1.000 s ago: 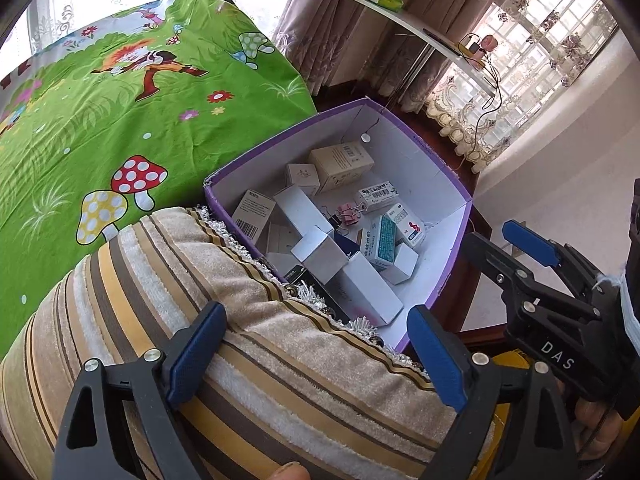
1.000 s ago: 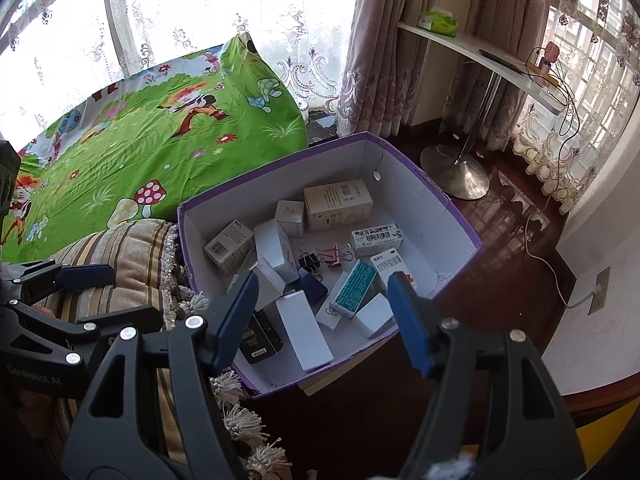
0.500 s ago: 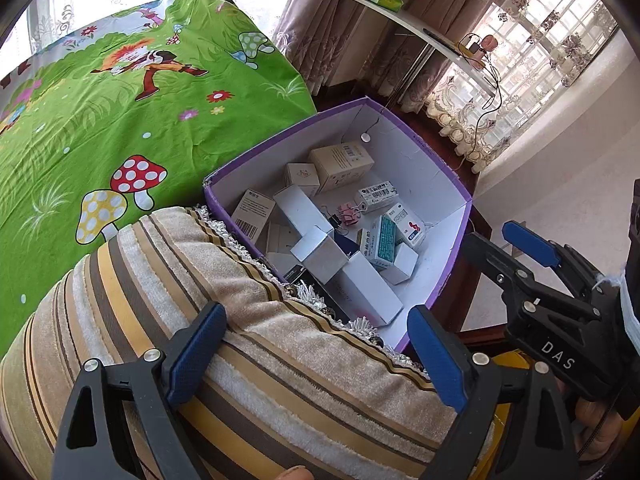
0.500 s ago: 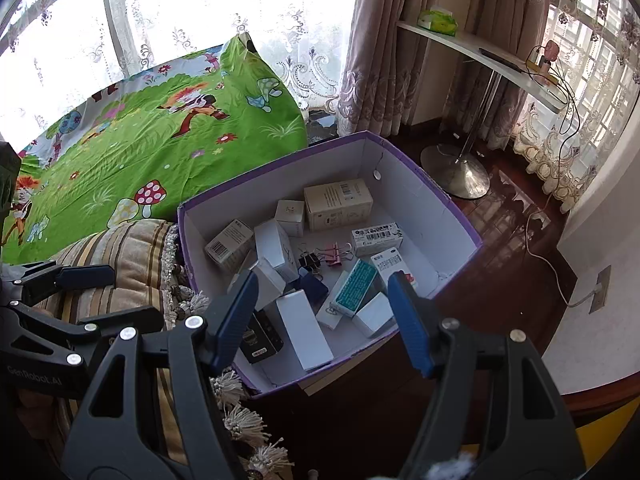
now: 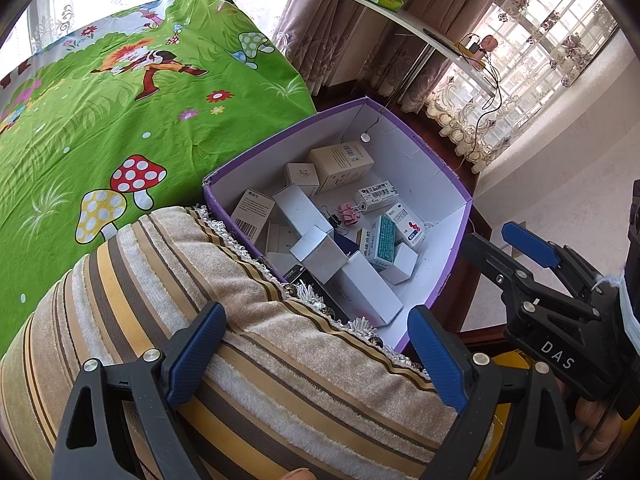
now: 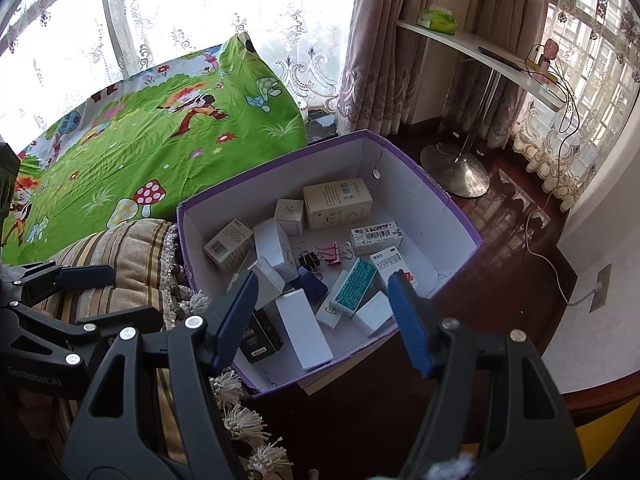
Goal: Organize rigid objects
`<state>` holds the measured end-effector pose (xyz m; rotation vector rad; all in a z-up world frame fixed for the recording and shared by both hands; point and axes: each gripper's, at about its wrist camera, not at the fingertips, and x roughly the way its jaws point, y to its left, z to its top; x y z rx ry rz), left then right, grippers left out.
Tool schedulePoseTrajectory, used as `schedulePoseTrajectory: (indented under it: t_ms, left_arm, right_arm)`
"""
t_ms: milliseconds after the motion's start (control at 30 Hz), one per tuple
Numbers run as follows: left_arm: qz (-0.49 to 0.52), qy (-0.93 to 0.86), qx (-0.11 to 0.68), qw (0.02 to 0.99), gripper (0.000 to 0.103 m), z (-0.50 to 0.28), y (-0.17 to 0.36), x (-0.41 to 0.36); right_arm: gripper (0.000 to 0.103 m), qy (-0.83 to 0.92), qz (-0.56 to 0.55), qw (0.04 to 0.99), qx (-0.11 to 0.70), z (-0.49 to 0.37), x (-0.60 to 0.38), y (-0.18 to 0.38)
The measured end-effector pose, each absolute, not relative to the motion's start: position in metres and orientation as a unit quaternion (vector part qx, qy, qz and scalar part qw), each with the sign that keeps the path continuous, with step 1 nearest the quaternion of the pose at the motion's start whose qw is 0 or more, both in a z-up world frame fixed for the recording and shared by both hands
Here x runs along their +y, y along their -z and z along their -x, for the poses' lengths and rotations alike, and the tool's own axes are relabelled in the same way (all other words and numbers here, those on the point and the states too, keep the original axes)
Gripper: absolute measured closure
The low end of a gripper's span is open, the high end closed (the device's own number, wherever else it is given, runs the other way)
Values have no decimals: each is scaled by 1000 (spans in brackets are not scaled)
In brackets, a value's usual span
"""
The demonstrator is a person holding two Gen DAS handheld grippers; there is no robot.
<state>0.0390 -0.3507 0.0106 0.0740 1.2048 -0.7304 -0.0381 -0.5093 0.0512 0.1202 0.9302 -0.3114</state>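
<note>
Box: purple-walled carton (image 6: 436,196) beside a striped cushion (image 5: 168,280), next to a green cartoon bedspread (image 5: 120,120); small cartons piled loose inside, some leaning on each other.
Contents: beige barcoded carton (image 6: 338,202) at the far end; teal-faced packet (image 6: 354,286) near the front; long white carton (image 6: 303,326) lying flat; black packet (image 6: 260,336) at the near corner; pink binder clip (image 6: 334,252) and black binder clip (image 6: 308,260) mid-floor.
Left hand-held gripper (image 5: 316,354): spread wide, empty, poised over the cushion, well short of the box.
Right hand-held gripper (image 6: 322,312): spread wide, empty, poised above the near end of the box.
Step in hand: unsettled; fits either a jumble awaiting sorting or items already gathered into the box.
Next move: not settled by this scene; any pick among cartons this crowded calls for a clean approach to a free edge.
Writing: "DAS" on the right tool; "GenRobot.AI" on the left tool; barcodes on several cartons; other print too small to read.
</note>
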Motion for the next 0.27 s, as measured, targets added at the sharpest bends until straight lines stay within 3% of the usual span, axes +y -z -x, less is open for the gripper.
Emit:
schedulePoseTrajectory:
  t_ms: [267]
  left_arm:
    - [-39, 338, 544, 767, 8, -35, -11, -353]
  right_arm:
    - [32, 149, -58, 880, 447, 38, -509, -50]
